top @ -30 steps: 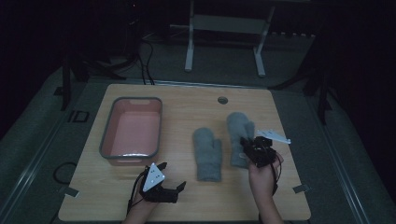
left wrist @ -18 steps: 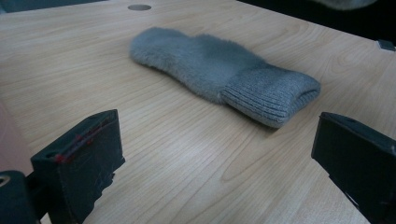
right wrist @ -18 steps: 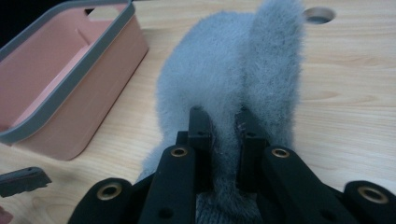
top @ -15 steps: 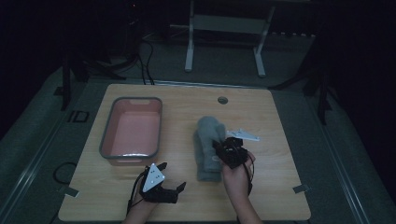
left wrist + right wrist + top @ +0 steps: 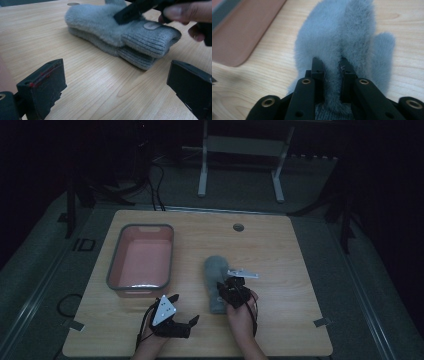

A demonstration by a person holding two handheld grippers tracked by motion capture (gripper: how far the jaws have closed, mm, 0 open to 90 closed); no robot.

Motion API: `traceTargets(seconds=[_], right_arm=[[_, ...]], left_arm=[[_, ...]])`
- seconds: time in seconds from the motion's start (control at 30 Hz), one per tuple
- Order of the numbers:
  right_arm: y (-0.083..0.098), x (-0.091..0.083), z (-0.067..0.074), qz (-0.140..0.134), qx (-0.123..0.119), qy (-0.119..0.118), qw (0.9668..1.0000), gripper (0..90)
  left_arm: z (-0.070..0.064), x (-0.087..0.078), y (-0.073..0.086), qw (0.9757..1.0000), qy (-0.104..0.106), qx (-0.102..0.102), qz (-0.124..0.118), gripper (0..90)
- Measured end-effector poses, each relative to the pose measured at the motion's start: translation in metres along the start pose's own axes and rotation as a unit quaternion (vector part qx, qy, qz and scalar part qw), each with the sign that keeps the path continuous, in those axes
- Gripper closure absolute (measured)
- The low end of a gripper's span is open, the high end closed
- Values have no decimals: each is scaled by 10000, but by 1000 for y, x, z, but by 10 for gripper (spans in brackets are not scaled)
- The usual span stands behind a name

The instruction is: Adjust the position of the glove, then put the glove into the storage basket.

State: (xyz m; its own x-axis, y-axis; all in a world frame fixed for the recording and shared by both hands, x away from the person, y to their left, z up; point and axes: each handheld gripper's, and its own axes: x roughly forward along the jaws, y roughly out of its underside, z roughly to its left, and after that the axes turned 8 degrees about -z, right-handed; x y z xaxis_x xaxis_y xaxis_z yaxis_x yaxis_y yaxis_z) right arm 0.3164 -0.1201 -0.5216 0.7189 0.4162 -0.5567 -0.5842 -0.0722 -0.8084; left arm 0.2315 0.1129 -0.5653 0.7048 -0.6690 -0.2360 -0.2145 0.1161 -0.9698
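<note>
Two grey fuzzy mittens lie stacked on the wooden table, the upper mitten [image 5: 212,268] [image 5: 100,20] [image 5: 342,32] on top of the lower mitten [image 5: 135,56]. My right gripper [image 5: 231,287] [image 5: 330,62] is low over the cuff end and pinches a ridge of the upper mitten's fleece. Its jaws have just been opening slightly, with the fold still pressed between them. My left gripper [image 5: 184,308] [image 5: 116,87] rests near the table's front edge, open and holding nothing, and points at the mittens' cuffs.
A pink tub with a grey rim [image 5: 115,265] [image 5: 242,32] stands at the left of the table, close to the mittens. A round hole [image 5: 238,227] sits near the table's far edge. Bare wood lies to the right of the mittens.
My right gripper has carried the right-hand mitten leftward and down onto the other mitten, so the two now lie stacked. The left gripper has stayed put.
</note>
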Motion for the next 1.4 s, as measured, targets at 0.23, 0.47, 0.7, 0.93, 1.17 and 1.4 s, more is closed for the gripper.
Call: traceTargets(seconds=[0.23, 0.47, 0.7, 0.93, 1.17, 1.4], right_arm=[[6, 6, -10, -45, 91, 48, 9999, 762], [8, 7, -12, -106, 155, 4, 9998, 696], [-8, -3, -15, -146, 14, -460, 9988, 464], [-17, -17, -32, -317, -161, -866, 9956, 176], [-17, -30, -46, -284, -778, -1215, 9891, 138], [-14, -54, -66, -748, -1361, -1333, 9788, 141]], left_arm=[[-1, 0, 0, 10000, 6, 11, 16, 23], [-1, 0, 0, 10000, 1, 18, 31, 23], [0, 0, 0, 10000, -20, 3, 10, 23], [1, 2, -1, 9999, -2, -122, 81, 23], [-1, 2, -19, 9992, 146, -362, 113, 23], [-1, 14, -48, 9974, 387, -513, 324, 23]])
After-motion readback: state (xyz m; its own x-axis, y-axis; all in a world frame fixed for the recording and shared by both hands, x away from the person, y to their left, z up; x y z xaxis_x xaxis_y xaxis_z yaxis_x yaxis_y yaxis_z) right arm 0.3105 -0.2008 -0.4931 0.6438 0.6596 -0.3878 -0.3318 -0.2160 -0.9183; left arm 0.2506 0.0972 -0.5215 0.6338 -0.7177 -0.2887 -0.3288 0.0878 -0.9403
